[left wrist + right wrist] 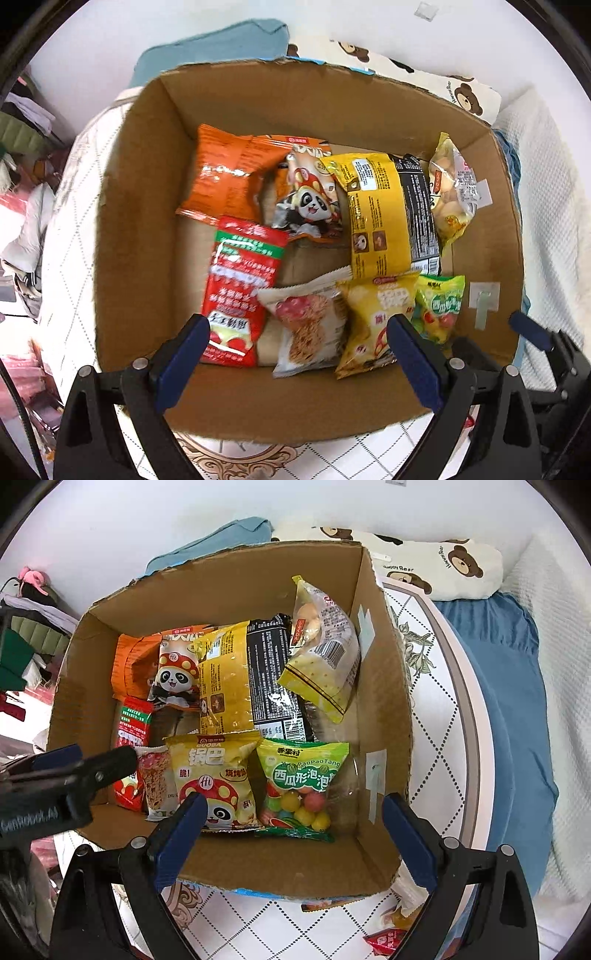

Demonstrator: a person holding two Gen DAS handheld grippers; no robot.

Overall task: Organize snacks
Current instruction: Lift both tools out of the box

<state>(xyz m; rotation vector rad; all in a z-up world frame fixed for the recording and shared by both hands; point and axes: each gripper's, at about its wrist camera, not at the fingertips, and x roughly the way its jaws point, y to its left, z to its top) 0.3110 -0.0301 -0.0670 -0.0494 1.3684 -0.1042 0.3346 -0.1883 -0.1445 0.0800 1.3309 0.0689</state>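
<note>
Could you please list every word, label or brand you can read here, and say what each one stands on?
"GUOBA" and "锅巴": yellow mushroom-panda packet.
"PaoPaoTang" and "西瓜形泡泡": green gumball bag.
"Happy Bear": bear-print pillow.
Partly hidden lettering, seemingly "GenRobot.AI": left hand-held gripper.
Red sachet, yellow-and-black packet, clear biscuit bag: print and barcode digits too small or blurred to read.

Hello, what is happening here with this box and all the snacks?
A person is sorting snacks into a cardboard box with two hand-held grippers. Several packets already lie inside, among them a green bubble gum bag and a yellow panda packet. The left gripper and right gripper both hang open above the box, holding nothing. A few snacks lie outside it.
</note>
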